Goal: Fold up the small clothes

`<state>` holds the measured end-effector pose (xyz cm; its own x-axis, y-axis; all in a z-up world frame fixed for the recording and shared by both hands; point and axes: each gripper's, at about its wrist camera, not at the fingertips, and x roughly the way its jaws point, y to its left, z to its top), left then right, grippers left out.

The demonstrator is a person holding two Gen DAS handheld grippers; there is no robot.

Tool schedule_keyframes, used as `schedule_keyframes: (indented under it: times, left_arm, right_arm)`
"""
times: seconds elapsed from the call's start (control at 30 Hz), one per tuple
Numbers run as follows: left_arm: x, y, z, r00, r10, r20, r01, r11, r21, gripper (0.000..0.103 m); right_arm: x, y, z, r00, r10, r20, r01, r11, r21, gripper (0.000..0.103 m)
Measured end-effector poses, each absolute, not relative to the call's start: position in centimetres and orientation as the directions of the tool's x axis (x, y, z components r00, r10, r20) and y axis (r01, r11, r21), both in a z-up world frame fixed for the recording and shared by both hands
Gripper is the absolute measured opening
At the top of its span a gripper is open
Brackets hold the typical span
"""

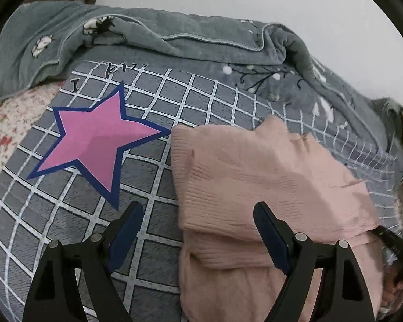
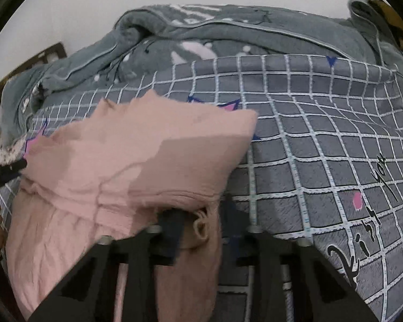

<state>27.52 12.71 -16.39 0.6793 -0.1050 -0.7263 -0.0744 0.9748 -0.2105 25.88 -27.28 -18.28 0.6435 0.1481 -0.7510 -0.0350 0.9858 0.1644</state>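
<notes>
A pink knit garment (image 1: 258, 177) lies partly folded on the grey checked bedcover (image 1: 153, 166), its upper part doubled over the lower part. My left gripper (image 1: 198, 212) is open and empty just above the garment's left edge, one finger over the cover and one over the fabric. In the right wrist view the garment (image 2: 137, 155) fills the left half. My right gripper (image 2: 201, 222) has its fingers close together with a bunch of pink fabric between them at the garment's right edge.
A grey-green quilt (image 1: 158, 32) is heaped along the back by the white wall. A pink star (image 1: 94, 142) is printed on the cover at left. A floral cloth (image 1: 10, 123) lies at far left. A dark wooden headboard (image 2: 18, 69) shows at left.
</notes>
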Motion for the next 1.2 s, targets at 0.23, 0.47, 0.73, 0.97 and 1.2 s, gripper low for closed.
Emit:
schedule_keyframes:
  times: [0.23, 0.47, 0.73, 0.97, 1.2]
  left_arm:
    - [28.0, 11.9, -16.6, 0.682, -0.105, -0.724, -0.071, 0.975, -0.208, 0.083]
    - [28.0, 10.9, -18.4, 0.683, -0.029, -0.73, -0.084, 0.989, -0.118, 0.084]
    - [27.7, 10.7, -18.7, 0.698, -0.02, -0.716, -0.086, 0.99, -0.111, 0.085]
    - [26.8, 11.2, -18.5, 0.716, -0.054, -0.696, -0.081, 0.984, -0.16, 0.082]
    - [22.8, 11.1, -18.2, 0.754, -0.018, -0.657, -0.087, 0.988, -0.127, 0.072]
  right_arm:
    - [23.6, -28.2, -16.2, 0.664, 0.189, -0.723, -0.108, 0.982, 0.158, 0.035]
    - [24.5, -26.1, -14.8, 0.746, 0.207, -0.633, -0.136, 0.978, 0.159, 0.057]
    - [26.2, -27.0, -18.9, 0.656, 0.132, -0.743, -0.005, 0.985, 0.17, 0.055]
    - [25.2, -27.4, -18.8, 0.674, 0.163, -0.721, -0.02, 0.979, 0.204, 0.053]
    - [21.6, -27.5, -18.3, 0.699, 0.157, -0.697, -0.045, 0.983, 0.176, 0.038]
